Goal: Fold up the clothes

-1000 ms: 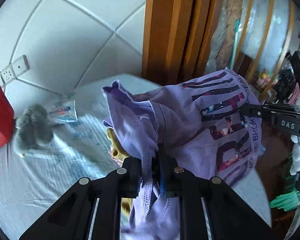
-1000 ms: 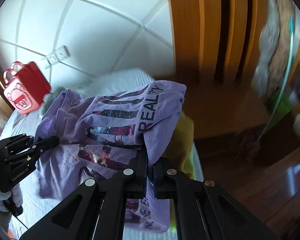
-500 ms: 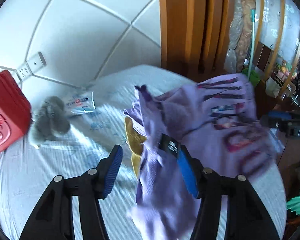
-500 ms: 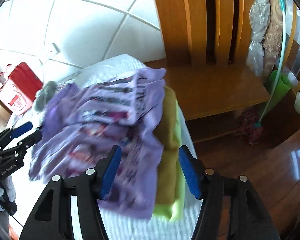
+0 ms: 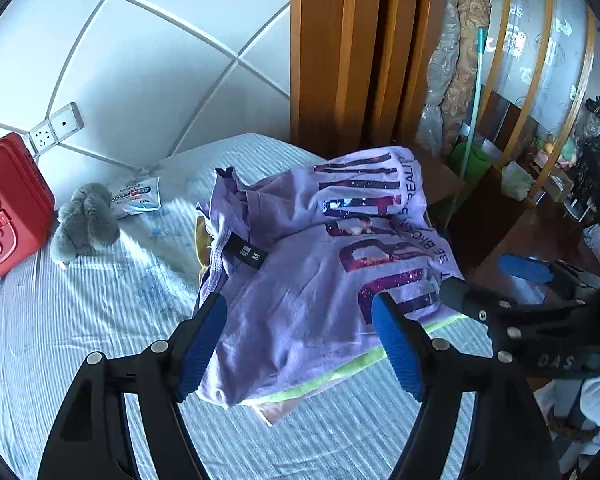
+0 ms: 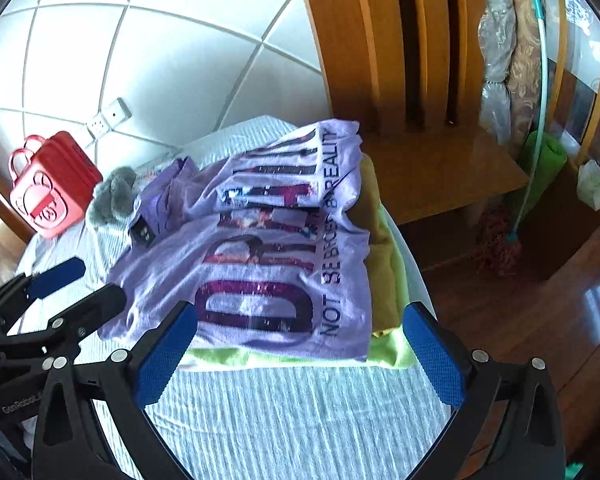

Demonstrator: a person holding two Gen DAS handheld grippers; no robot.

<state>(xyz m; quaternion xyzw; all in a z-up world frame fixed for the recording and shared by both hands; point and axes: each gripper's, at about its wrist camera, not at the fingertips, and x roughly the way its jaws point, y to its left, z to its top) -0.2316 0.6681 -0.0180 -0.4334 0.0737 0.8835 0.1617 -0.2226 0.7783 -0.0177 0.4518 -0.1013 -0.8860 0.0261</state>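
A lilac T-shirt point(image 5: 300, 280) with dark printed lettering lies loosely folded on top of a pile of clothes on the bed; it also shows in the right wrist view point(image 6: 260, 248). Under it are a mustard garment point(image 6: 376, 248) and a lime-green one point(image 6: 388, 350). My left gripper point(image 5: 300, 344) is open and empty, just in front of the pile. My right gripper point(image 6: 300, 356) is open and empty at the pile's near edge. Each gripper shows in the other's view: the right one point(image 5: 516, 304) and the left one point(image 6: 60, 292).
The bed has a pale blue striped sheet point(image 5: 80, 320). A red case point(image 5: 8, 208), a grey plush toy point(image 5: 84, 220) and a tissue pack point(image 5: 136, 200) lie near the white headboard. A wooden nightstand point(image 6: 440, 176) and a mop point(image 6: 504, 248) stand beyond the bed's right edge.
Both grippers were shut on the lilac T-shirt and held it up. They opened, the shirt dropped onto the pile, and both grippers drew back.
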